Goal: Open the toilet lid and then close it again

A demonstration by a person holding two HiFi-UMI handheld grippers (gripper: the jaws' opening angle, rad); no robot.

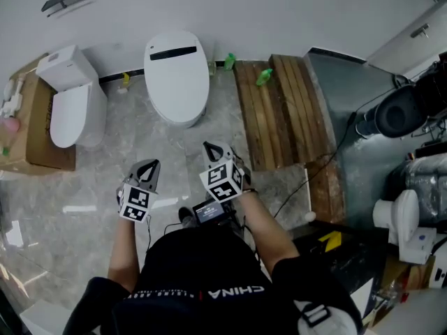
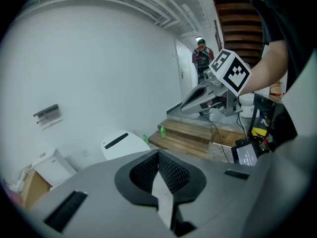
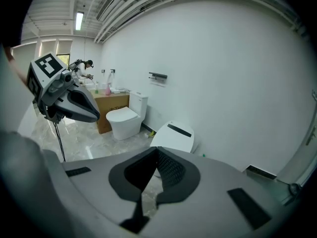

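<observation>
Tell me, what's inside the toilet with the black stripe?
Nothing inside shows. Its white lid is down flat, so only the lid and the black stripe near its back edge are visible. The bowl and seat underneath are covered.

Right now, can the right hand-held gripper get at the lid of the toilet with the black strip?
Probably yes: only bare floor lies between the right hand-held gripper and the closed lid, though a reach forward looks needed.
</observation>
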